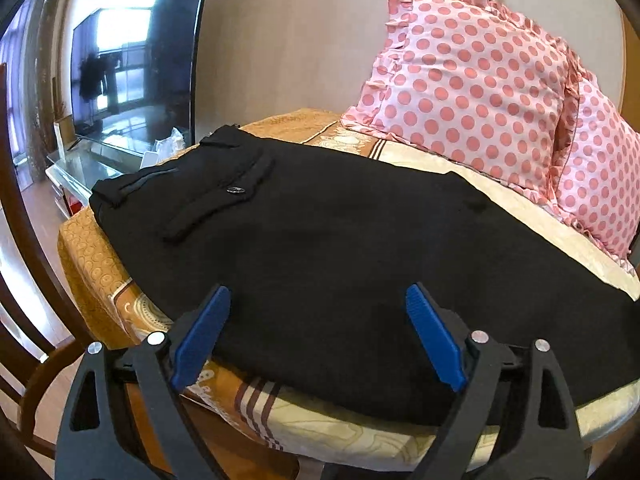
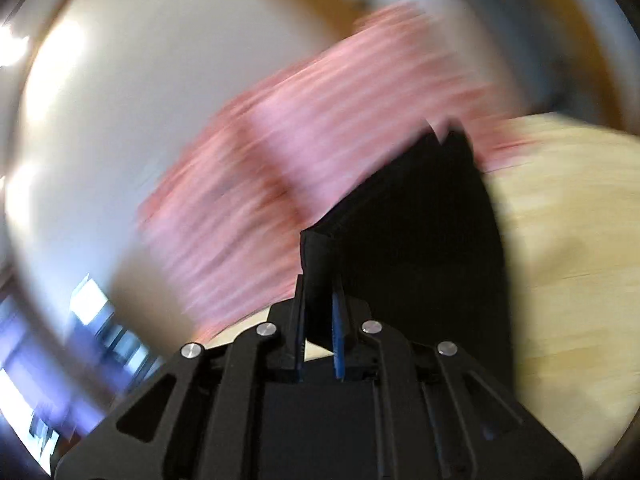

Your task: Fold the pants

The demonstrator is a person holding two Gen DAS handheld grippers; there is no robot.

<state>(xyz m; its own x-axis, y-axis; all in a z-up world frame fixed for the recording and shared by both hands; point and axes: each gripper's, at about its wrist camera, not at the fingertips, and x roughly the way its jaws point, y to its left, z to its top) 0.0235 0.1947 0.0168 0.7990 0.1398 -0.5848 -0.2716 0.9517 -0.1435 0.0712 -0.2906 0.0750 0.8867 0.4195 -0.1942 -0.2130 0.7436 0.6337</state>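
On the bed (image 1: 480, 184), beside pink dotted pillows (image 1: 472, 80), we see the black pants (image 1: 340, 248) lying flat. Our left gripper (image 1: 318, 334) has its fingers spread above the pants' near edge, and our right gripper (image 2: 319, 320) pinches a lifted fold of them.

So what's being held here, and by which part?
The right tongs are shut on the pants, pinching a folded edge of the black cloth. The left tongs are open, holding nothing.

**Colours in front of you**

Your pants (image 1: 360, 240) are plain black with a dark button. Your pillows (image 1: 472, 92) are pale pink with darker pink polka dots. The bedcover (image 1: 92, 264) shows orange-gold circles, cream areas and brown stripes. Your left gripper (image 1: 318, 334) has blue pads on black.
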